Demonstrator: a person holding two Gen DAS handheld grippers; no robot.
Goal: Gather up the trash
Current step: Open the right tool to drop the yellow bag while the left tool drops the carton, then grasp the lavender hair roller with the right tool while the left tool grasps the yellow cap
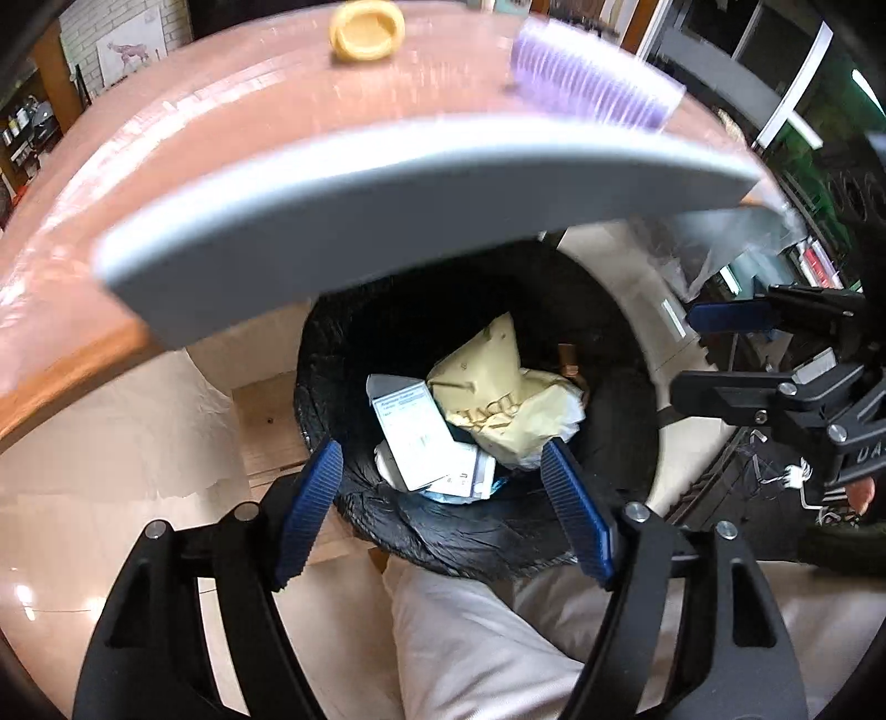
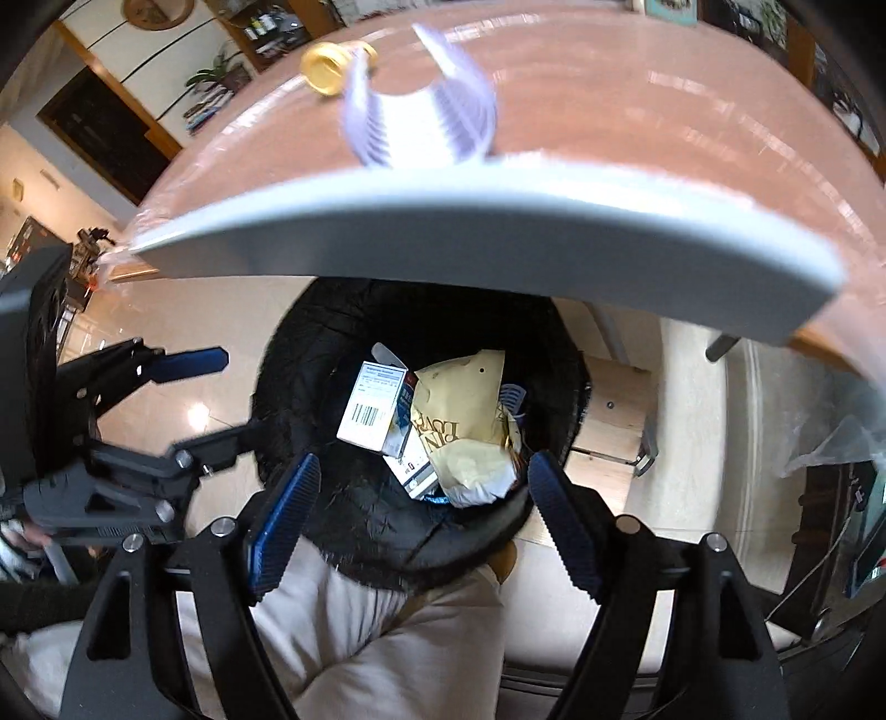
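A bin with a black liner (image 1: 398,515) (image 2: 354,520) stands on the floor under the table's edge. Inside lie a crumpled yellow paper bag (image 1: 493,387) (image 2: 470,426) and white cardboard boxes (image 1: 415,437) (image 2: 374,407). My left gripper (image 1: 443,509) is open and empty above the bin's near rim. My right gripper (image 2: 421,520) is open and empty above the same rim. The right gripper also shows at the right of the left wrist view (image 1: 736,343), and the left gripper at the left of the right wrist view (image 2: 210,393). On the table sit a purple ribbed paper cup (image 1: 587,83) (image 2: 421,105) and a yellow cup (image 1: 365,30) (image 2: 326,66).
The brown table (image 1: 194,138) (image 2: 637,99) has a grey edge (image 1: 421,205) (image 2: 498,232) overhanging the bin. A wooden piece (image 2: 614,404) stands beside the bin. The person's light trousers (image 1: 498,637) (image 2: 387,637) are just below the grippers. Glossy floor lies around.
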